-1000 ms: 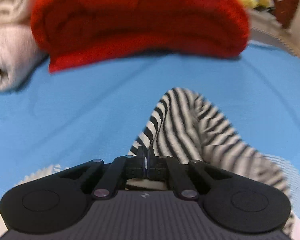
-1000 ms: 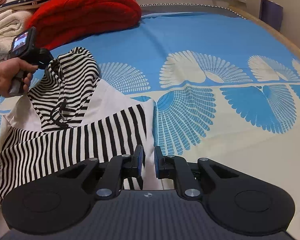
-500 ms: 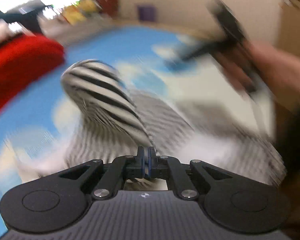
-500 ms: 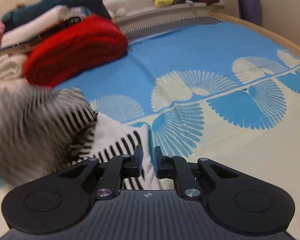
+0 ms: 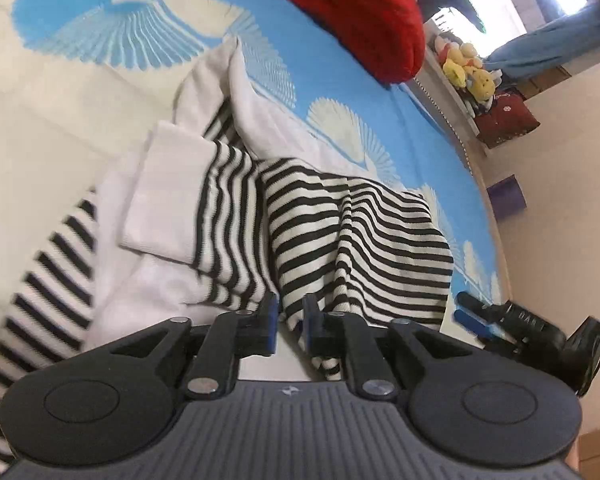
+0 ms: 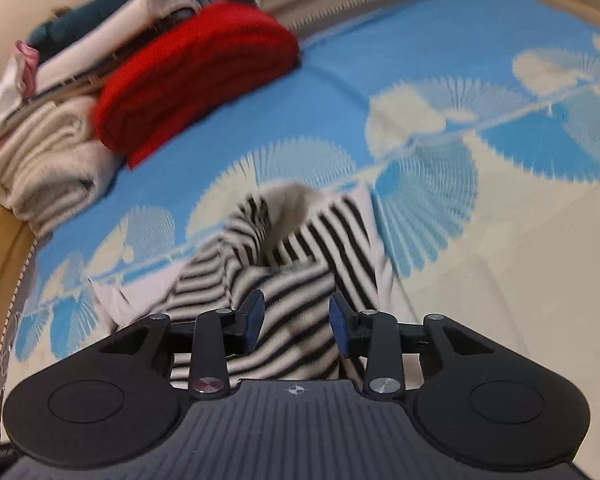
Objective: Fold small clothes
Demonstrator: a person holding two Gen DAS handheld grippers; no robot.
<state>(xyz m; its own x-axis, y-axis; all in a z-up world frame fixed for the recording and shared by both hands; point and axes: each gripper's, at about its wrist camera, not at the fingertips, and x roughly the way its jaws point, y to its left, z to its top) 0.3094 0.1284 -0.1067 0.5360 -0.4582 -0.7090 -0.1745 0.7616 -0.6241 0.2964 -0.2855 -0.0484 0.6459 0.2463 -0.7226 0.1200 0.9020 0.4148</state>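
Now the striped garment [image 5: 340, 236], a small black-and-white knit with plain white panels, lies bunched on the blue-and-cream fan-patterned bedspread [image 5: 100, 80]. A second ago its striped end stood pulled up and away from the body; that end has since been carried across and laid over the rest, so one fold looks made, with a white cuff [image 5: 164, 196] resting on top at the left.

The left gripper [image 5: 290, 320] was clamped tight on the cloth then; its jaws are opening at this moment, a narrow gap showing, with a fold of striped fabric between the blue pads but no longer pinched. The right gripper [image 6: 296, 320] is also opening, its jaws standing wider, with striped cloth lying beneath and between them and not gripped. In the left wrist view its open fingers show just beside the garment's right edge.

Both releases suggest this fold is finished and the layers may need smoothing next.

Farther off lie a folded red sweater [image 6: 196, 80] and a cream blanket [image 6: 48, 164], with stuffed toys [image 5: 468, 68] on a ledge beyond the bed.
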